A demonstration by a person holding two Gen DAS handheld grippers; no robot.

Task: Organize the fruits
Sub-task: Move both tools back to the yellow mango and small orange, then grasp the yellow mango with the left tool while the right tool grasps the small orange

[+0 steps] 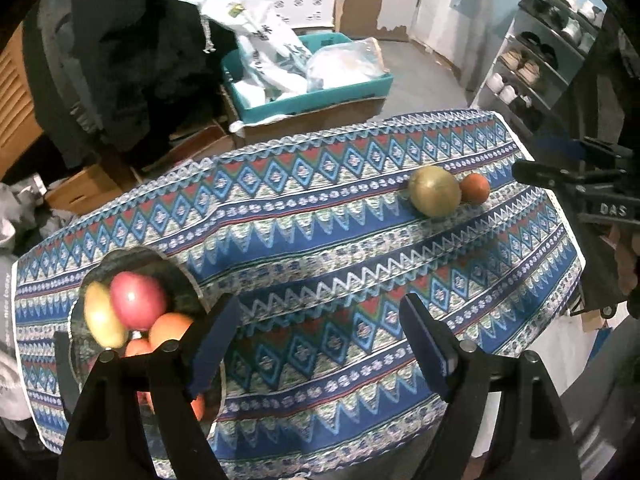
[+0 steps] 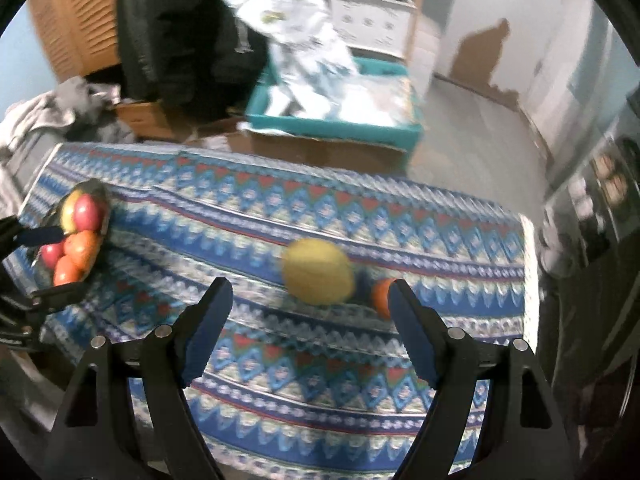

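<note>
A shiny metal bowl (image 1: 182,280) stands at the left of the patterned tablecloth (image 1: 320,240), filled with a red apple (image 1: 138,300), a yellow fruit (image 1: 102,316) and oranges (image 1: 170,330). A large yellow-green fruit (image 1: 434,190) and a small orange (image 1: 474,188) lie together on the cloth at the far right. My left gripper (image 1: 320,332) is open and empty, just right of the bowl. In the right wrist view the yellow-green fruit (image 2: 318,272) and the small orange (image 2: 380,296) sit just beyond my open, empty right gripper (image 2: 310,312); the bowl (image 2: 96,196) is far left.
Beyond the table's far edge a teal crate (image 1: 304,84) of plastic bags rests on cardboard boxes (image 1: 316,116). A shoe rack (image 1: 548,52) stands at the right, dark clothing (image 1: 132,60) hangs at the left. The other gripper's black body (image 1: 592,196) shows at the right edge.
</note>
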